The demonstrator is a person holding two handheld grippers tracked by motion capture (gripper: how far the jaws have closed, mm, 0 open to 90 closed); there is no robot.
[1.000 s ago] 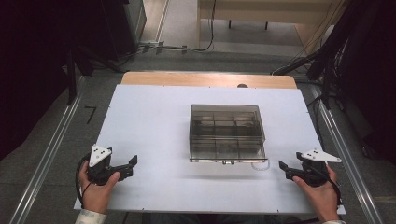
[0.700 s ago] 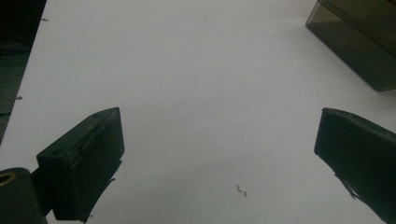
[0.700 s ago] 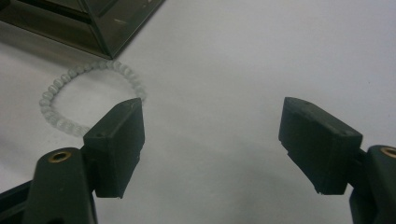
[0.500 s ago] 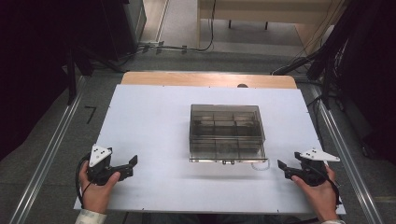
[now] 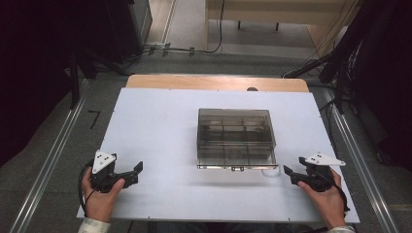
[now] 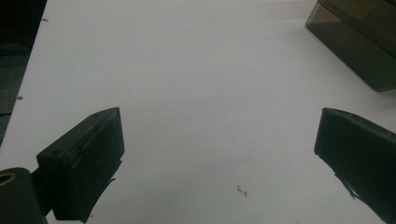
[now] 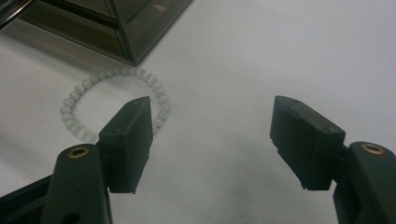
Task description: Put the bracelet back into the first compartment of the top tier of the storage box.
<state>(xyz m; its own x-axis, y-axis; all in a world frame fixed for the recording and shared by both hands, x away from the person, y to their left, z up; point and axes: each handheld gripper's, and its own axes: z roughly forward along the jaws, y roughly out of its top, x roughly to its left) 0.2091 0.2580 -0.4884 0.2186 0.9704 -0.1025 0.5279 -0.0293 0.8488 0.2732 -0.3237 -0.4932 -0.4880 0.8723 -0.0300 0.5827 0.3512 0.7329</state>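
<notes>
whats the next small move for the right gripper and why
Probably slide the right gripper toward the pale bead bracelet: the bracelet lies flat by the smoky box's corner, off beside one finger, and the jaws are open and empty.

A white table [image 5: 160, 121] stood on a grey floor [image 5: 43, 145], with a wooden edge [image 5: 214, 82] along its far side. Metal rails [image 5: 46, 170] flanked it, black cables [image 5: 184, 48] trailed beyond, and the corners lay dark

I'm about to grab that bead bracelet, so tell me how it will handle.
The bracelet is a loop of small separate beads, so it will likely droop when lifted. The round, glossy beads may slip from the right tool. Lying flat on the table, it looks hard to pinch.
</notes>
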